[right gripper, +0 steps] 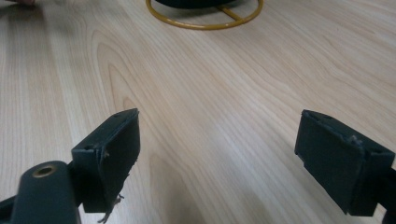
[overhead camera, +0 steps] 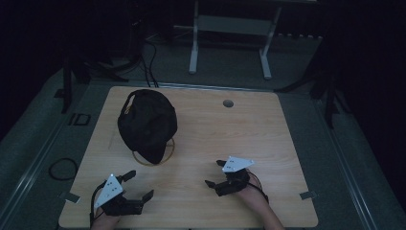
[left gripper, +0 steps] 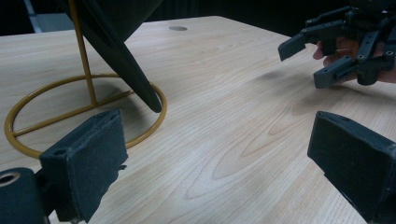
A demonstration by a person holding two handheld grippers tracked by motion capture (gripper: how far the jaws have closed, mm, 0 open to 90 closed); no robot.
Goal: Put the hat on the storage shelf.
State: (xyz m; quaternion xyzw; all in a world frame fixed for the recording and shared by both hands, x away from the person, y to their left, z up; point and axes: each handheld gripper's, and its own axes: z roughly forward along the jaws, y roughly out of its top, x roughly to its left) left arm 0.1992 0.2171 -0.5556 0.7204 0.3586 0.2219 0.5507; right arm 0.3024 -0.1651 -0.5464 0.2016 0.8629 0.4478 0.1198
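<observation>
Both claws sit nearest the camera, low over the near edge of the wooden table (overhead camera: 201,124). Left claw (overhead camera: 139,185) is at the near left corner, its jaws spread wide with nothing between them; in the left gripper view its two black pads (left gripper: 88,158) stand far apart above bare wood. Right claw (overhead camera: 214,173) is just right of the table's middle, held by a hand (overhead camera: 251,194) entering from the bottom; its jaws are also spread and empty, as its own view shows, with the pads (right gripper: 116,149) wide apart over the wood grain. A grey three-cornered plate tops each claw.

Farther back on the left half of the table, a black cap (overhead camera: 147,122) hangs on a gold wire stand (left gripper: 84,60). The stand's ring base (overhead camera: 165,155) lies flat on the table, and an upright rod rises from it under the cap. The cap's brim (left gripper: 133,70) points down toward the ring's near edge.

A small round hole (overhead camera: 228,103) sits near the table's far edge. Beyond the table, the room is dark; white legs of a frame (overhead camera: 230,43) and cables (overhead camera: 148,62) lie on the floor.
</observation>
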